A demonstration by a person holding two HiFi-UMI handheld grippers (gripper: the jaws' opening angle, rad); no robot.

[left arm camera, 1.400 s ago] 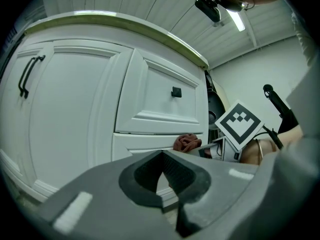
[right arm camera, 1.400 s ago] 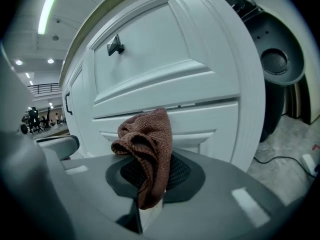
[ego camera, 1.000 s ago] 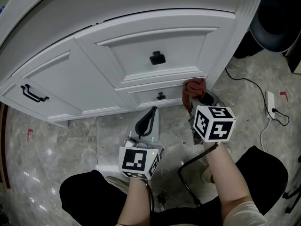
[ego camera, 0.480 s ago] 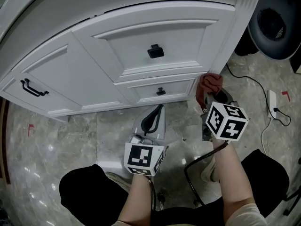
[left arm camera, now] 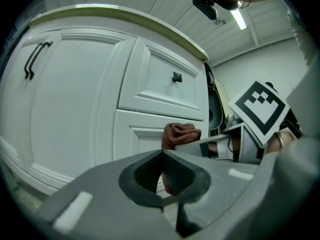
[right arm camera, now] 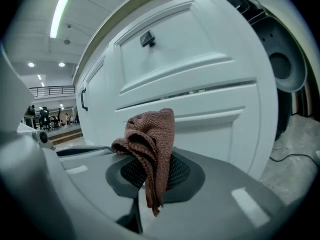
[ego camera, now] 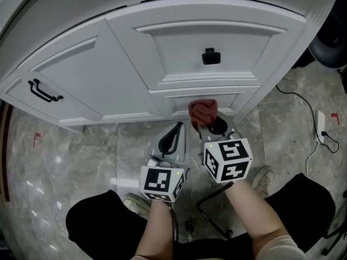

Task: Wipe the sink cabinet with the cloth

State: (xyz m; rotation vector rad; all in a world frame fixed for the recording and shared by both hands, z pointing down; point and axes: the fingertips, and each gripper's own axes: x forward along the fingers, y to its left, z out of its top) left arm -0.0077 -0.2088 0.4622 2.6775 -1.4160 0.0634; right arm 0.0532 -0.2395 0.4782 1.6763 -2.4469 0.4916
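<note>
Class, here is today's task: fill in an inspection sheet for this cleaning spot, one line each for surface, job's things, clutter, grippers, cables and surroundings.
Surface: grey marbled floor.
Job's things: white sink cabinet, fronts shut, black knob on the upper panel; reddish-brown cloth at the lower panel, contact unclear.
Clutter: red tape mark on the floor.
Grippers: right gripper shut on the cloth; left gripper shut, empty, back from the cabinet.
Cables: white plug strip with its lead on the floor, right of the cabinet.
Surroundings: dark round object beside the cabinet's right end.
</note>
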